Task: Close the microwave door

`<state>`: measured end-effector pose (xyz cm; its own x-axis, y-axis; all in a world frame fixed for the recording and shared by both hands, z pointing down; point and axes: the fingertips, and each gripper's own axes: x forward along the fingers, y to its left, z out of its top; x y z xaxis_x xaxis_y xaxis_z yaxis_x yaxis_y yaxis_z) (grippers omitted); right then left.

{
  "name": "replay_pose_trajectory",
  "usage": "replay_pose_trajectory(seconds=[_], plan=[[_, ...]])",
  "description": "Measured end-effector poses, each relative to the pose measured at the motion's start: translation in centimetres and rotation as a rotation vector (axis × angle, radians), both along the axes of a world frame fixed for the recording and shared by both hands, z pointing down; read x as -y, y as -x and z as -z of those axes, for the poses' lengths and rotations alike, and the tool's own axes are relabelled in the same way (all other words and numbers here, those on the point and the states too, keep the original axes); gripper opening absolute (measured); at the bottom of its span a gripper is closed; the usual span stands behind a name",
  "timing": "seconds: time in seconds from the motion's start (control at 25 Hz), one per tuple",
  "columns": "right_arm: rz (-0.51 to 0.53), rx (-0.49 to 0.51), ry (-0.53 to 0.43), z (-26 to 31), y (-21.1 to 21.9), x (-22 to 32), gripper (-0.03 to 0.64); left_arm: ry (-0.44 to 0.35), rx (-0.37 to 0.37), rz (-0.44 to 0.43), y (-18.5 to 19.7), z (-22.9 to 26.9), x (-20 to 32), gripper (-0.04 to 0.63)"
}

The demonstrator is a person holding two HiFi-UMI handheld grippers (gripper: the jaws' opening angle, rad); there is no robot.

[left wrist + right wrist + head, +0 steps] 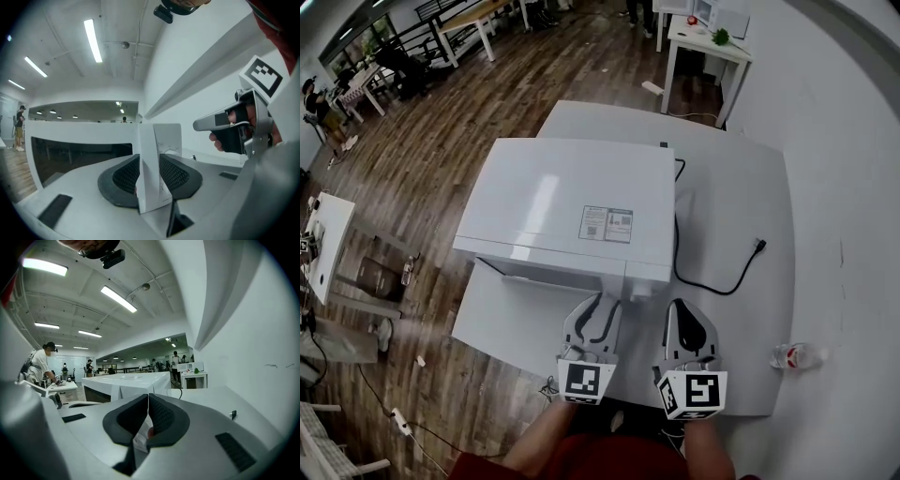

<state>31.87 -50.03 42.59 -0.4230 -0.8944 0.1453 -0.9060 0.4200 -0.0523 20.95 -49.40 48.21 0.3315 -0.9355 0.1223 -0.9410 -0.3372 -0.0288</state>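
White microwave door (145,140), ajar above the counter (750,234), sits pinched by its free edge in our left tool (149,171) so we can swing it shut, while our right tool (148,401), seemingly closed on nothing, waits alongside.

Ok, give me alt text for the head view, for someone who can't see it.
Seen from above, a white microwave sits on a white table, its door slightly ajar, with the left gripper at the door's right edge and the right gripper beside it. A black power cord and a plastic bottle lie on the table to the right.
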Motion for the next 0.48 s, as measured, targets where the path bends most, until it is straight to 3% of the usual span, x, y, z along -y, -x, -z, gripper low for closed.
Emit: replay_pose_trajectory(seconds=[0.36, 0.48], plan=[[0.090, 0.026, -0.130, 6.1, -0.6, -1.0, 0.029, -0.085, -0.002, 0.130, 0.5, 8.8, -1.3, 0.126], [0.102, 0.025, -0.173, 8.3, -0.8, -1.4, 0.028, -0.120, -0.010, 0.157, 0.6, 11.5, -1.5, 0.062]])
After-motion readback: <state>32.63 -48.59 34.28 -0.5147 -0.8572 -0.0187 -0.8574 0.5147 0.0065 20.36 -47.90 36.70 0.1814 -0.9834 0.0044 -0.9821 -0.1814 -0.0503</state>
